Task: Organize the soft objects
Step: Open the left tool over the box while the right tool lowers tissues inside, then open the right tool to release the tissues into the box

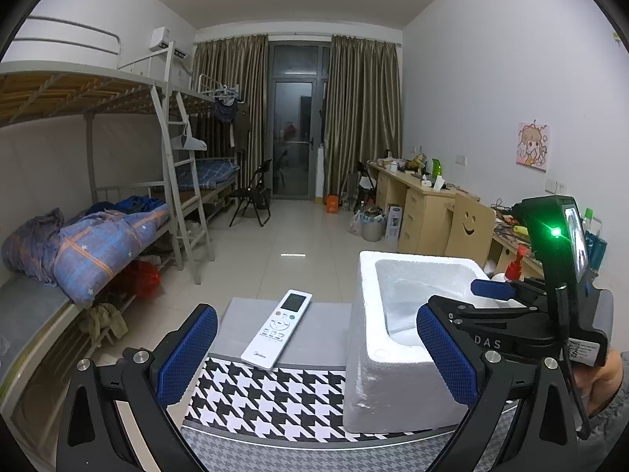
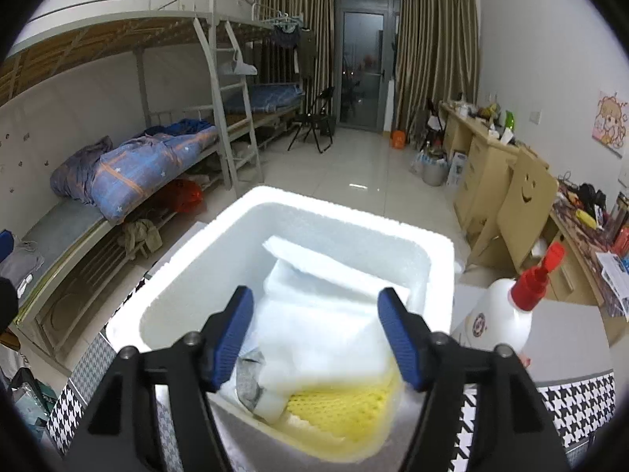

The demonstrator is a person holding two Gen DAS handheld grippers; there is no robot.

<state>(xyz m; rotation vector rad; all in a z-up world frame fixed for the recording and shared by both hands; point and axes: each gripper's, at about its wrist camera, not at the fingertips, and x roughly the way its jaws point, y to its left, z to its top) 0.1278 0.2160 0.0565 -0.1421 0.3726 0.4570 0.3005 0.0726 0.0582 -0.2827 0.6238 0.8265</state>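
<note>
A white styrofoam box (image 1: 393,358) (image 2: 188,275) stands on a table with a houndstooth cloth (image 1: 267,397). In the right wrist view it holds white foam sheets (image 2: 326,314), a yellow mesh sponge (image 2: 342,405) and a grey cloth piece (image 2: 249,381). My right gripper (image 2: 318,338) is open and empty, hovering over the box's near side; it also shows in the left wrist view (image 1: 495,291). My left gripper (image 1: 314,354) is open and empty, low over the table to the left of the box.
A white remote control (image 1: 277,328) lies on the table left of the box. A white bottle with a red spray top (image 2: 507,314) stands right of the box. Bunk beds line the left wall, desks and a wooden chair (image 1: 469,228) the right.
</note>
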